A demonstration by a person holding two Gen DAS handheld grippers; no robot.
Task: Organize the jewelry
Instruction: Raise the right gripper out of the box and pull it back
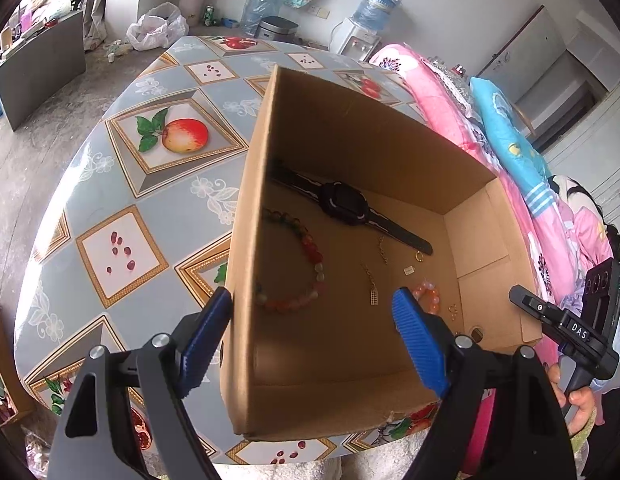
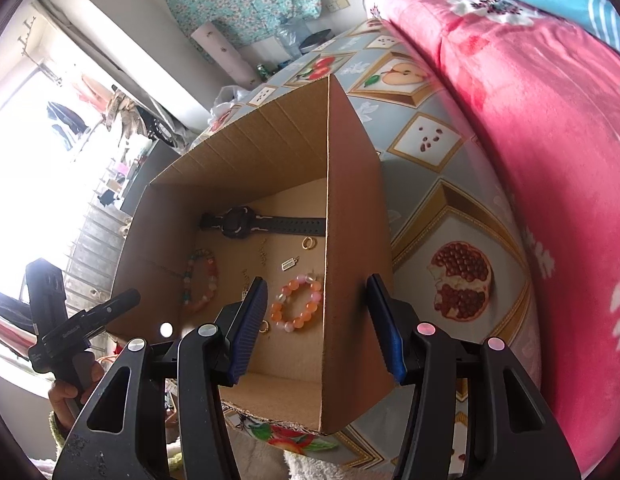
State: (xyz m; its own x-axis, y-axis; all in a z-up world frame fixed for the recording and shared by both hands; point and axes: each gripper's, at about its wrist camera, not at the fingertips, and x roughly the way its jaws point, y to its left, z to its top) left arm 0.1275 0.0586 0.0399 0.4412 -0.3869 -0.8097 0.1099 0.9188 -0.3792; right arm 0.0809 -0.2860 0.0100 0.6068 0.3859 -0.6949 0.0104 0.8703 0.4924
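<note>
From the left wrist camera, the left gripper (image 1: 314,300) hung over the near left wall of the cardboard box (image 1: 350,140), its blue fingers (image 1: 420,344) spread wide and holding nothing; one finger sat outside the wall, the other over the box floor. On that floor lay a black watch (image 1: 346,204), a red-and-green bead bracelet (image 1: 306,264), a thin gold chain (image 1: 370,284), a gold ring (image 1: 419,257) and a small pale tag (image 1: 409,270). An orange bead bracelet (image 1: 430,296) sat just beside the inner finger, partly hidden by it. The box stood on a fruit-print tablecloth (image 1: 150,184).

From the right wrist camera, the right gripper (image 2: 316,308) straddled the box's right wall (image 2: 350,240), fingers (image 2: 250,328) likewise spread and empty. The orange bead bracelet (image 2: 298,304) lay just beside the inner finger, the black watch (image 2: 246,222) along the far wall. A second ring (image 2: 265,327) peeked from behind the inner finger, half covered. The thin chains were hard to make out here. A pink floral blanket (image 2: 530,160) ran along the table's right edge.
</note>
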